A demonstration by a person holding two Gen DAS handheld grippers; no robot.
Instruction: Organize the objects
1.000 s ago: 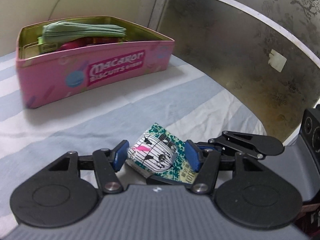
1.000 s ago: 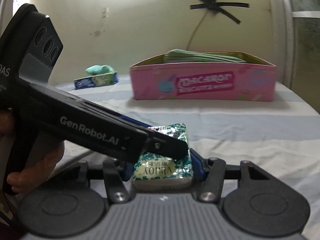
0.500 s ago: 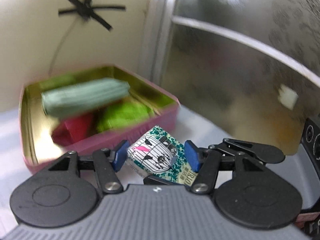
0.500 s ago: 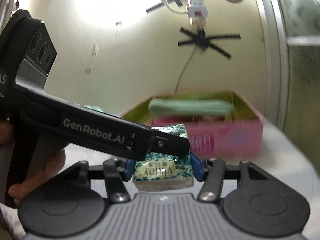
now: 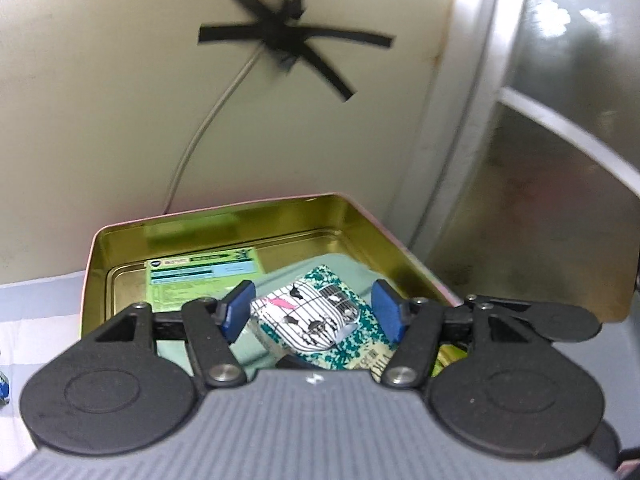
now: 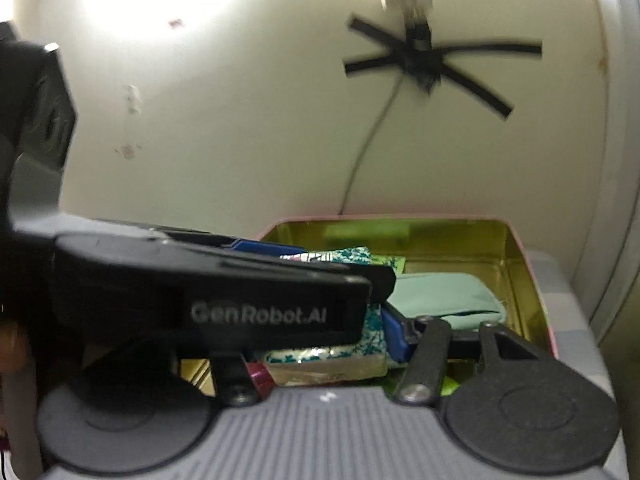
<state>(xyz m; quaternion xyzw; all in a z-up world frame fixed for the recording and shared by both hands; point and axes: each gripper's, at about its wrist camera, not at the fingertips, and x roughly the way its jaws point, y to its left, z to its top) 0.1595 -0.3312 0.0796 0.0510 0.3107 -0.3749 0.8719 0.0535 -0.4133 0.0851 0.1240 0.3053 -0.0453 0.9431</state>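
Observation:
A white-and-teal tissue packet (image 5: 320,316) with a birdcage print hangs over the open pink tin (image 5: 224,220), whose inside is gold. My left gripper (image 5: 312,314) brackets it; its blue pads (image 5: 236,312) stand a little off the packet's sides. My right gripper (image 6: 320,344) is shut on the same packet (image 6: 332,354) from the other side; the left gripper's black body (image 6: 200,300) hides most of it. A mint-green pouch (image 6: 444,294) and a green label (image 5: 200,270) lie in the tin.
The tin (image 6: 520,256) sits on a blue-and-white striped cloth (image 5: 36,300) against a cream wall (image 5: 120,100). A cable taped with black strips (image 5: 292,40) runs down the wall. A frosted glass panel (image 5: 560,200) stands at the right.
Both grippers have carried the packet up from the cloth and forward over the tin. The left gripper's pads now stand wider apart than before.

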